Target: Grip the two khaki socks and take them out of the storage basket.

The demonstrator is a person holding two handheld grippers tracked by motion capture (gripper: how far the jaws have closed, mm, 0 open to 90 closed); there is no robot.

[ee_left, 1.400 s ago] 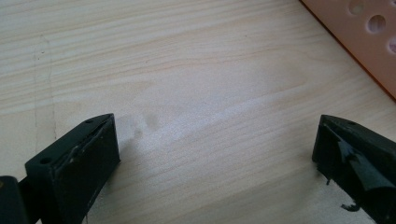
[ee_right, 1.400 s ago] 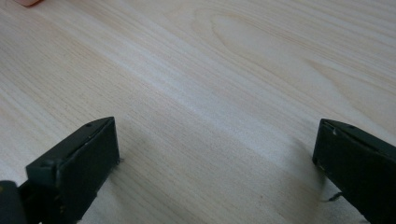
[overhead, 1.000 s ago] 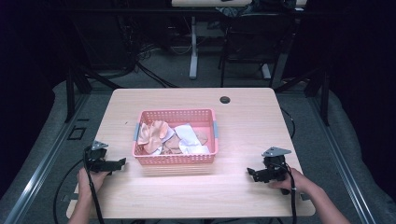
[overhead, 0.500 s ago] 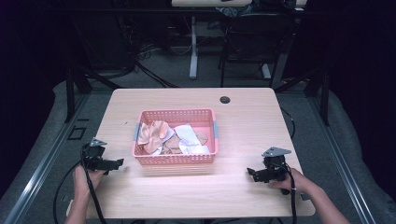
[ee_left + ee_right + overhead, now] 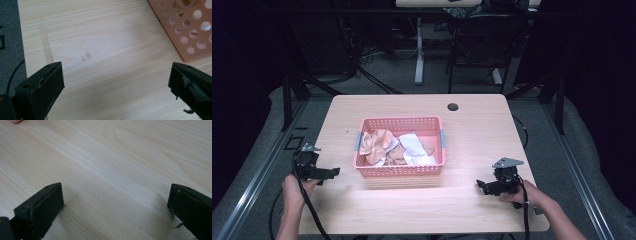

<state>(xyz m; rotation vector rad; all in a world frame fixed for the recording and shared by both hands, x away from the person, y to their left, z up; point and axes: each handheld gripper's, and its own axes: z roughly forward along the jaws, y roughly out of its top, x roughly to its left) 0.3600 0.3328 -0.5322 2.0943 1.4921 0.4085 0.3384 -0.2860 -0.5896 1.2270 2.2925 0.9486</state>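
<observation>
Nearing the basket (image 5: 399,148), left claw (image 5: 333,172) has shifted.

We see that our left gripper (image 5: 332,172) has drawn back toward the near left edge of the table (image 5: 472,105) over the last second, and the hand holding it has slid down with it. The gap between its jaw tips and the pink basket (image 5: 399,170) has widened; the basket now sits ahead and right of the jaws.
</observation>
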